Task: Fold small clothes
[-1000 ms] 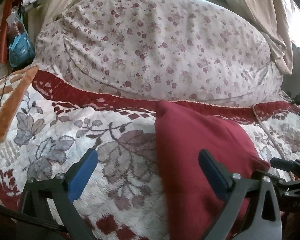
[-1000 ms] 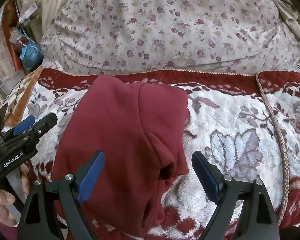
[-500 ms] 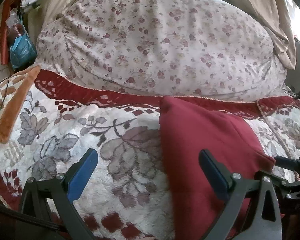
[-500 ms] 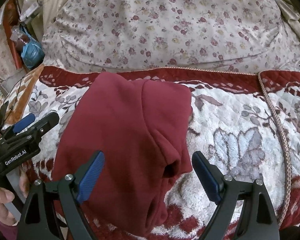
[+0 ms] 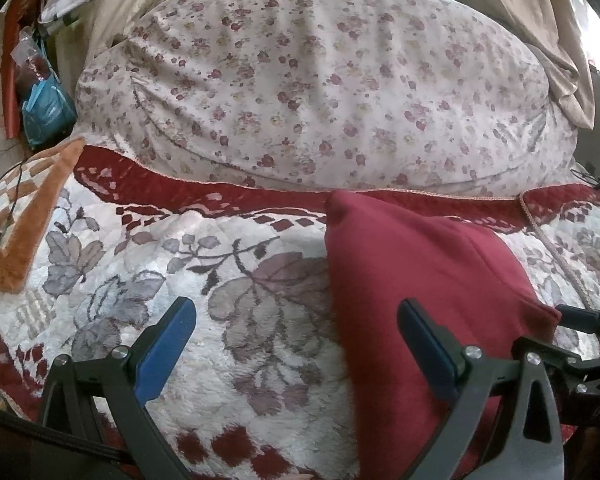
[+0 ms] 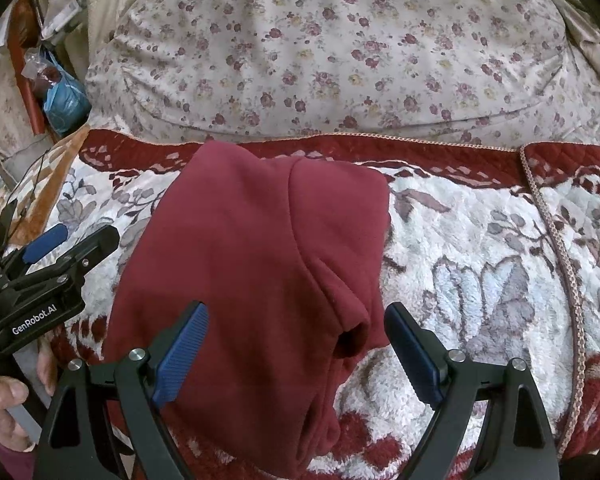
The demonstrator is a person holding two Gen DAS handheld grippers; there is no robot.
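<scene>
Both the left tongs (image 5: 296, 340) and right tongs (image 6: 296, 344) gape wide, empty, above the maroon garment (image 6: 240, 280).

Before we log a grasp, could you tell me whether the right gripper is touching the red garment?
Apart: in the right wrist view, the right gripper stands wide open above the red garment, neither pad pressing the cloth.

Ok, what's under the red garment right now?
The red garment lies on the floral blanket, which shows all around it. Its dark red border runs past the far edge. Whatever sits directly beneath the cloth is covered and cannot be seen.
</scene>
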